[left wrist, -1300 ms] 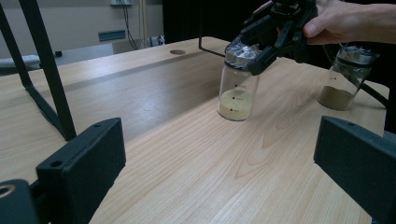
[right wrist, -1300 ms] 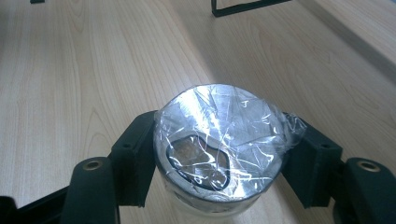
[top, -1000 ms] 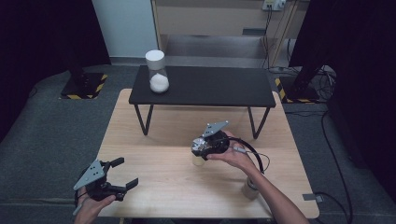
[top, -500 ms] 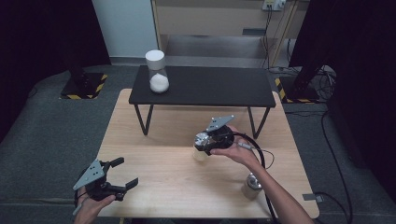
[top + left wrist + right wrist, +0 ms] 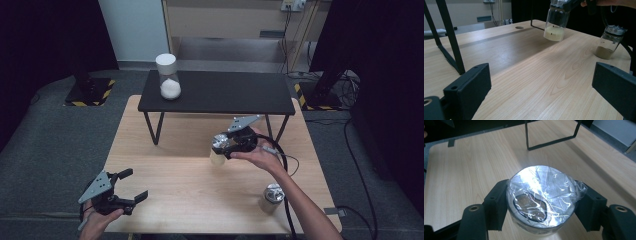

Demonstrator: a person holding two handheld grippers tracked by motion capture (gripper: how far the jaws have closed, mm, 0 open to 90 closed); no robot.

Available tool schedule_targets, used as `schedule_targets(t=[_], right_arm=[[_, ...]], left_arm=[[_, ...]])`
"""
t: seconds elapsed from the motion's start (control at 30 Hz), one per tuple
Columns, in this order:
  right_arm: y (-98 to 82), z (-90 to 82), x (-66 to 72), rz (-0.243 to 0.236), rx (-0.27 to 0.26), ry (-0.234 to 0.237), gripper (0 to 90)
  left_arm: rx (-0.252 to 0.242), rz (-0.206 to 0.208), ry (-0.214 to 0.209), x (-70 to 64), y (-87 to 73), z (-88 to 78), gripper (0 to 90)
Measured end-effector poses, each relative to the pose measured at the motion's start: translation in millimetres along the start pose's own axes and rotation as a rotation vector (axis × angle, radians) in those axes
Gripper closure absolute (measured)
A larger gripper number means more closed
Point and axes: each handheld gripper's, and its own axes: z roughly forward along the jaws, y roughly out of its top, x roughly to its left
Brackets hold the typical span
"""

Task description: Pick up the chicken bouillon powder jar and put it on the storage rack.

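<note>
My right gripper (image 5: 226, 148) is shut on a clear glass jar (image 5: 218, 152) with pale powder in its base and crinkled film over its lid. It holds the jar at mid-table, just in front of the black low table (image 5: 220, 92). In the right gripper view the jaws clamp both sides of the film-covered lid (image 5: 542, 192). In the left gripper view the held jar (image 5: 556, 23) is tilted, its base close to the wood. My left gripper (image 5: 124, 193) is open over the near left corner, nothing between its jaws.
A second capped jar (image 5: 270, 198) with tan powder stands near the front right, also seen as the farther jar (image 5: 609, 42). A tall hourglass-shaped container of white powder (image 5: 169, 76) stands on the black low table's left end. The wooden table (image 5: 175, 175) has bare room between the grippers.
My right gripper has carried the jar slightly away from me and to the right, toward the black low table. The forearm no longer covers the second jar. The left gripper has stayed put.
</note>
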Motion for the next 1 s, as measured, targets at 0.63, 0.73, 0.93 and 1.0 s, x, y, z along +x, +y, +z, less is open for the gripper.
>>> schedule_targets(t=[0.63,0.73,0.93,1.0], right_arm=[[23.4,-37.3,-7.2,0.024,-0.040,-0.011,35.1],[27.3,-43.6,-8.1,0.026,-0.045,-0.013,35.1],[36.4,-54.7,-9.4,0.024,-0.051,-0.017,35.1],[40.1,-57.9,-9.5,0.021,-0.049,-0.019,35.1]], left_arm=[[0.003,-0.004,-0.002,0.7,-0.3,0.6,1.3],[0.003,-0.004,-0.002,0.8,-0.3,0.7,1.2],[0.003,-0.005,-0.003,0.9,-0.4,0.9,1.3],[0.003,-0.007,-0.003,1.0,-0.6,1.0,1.3]])
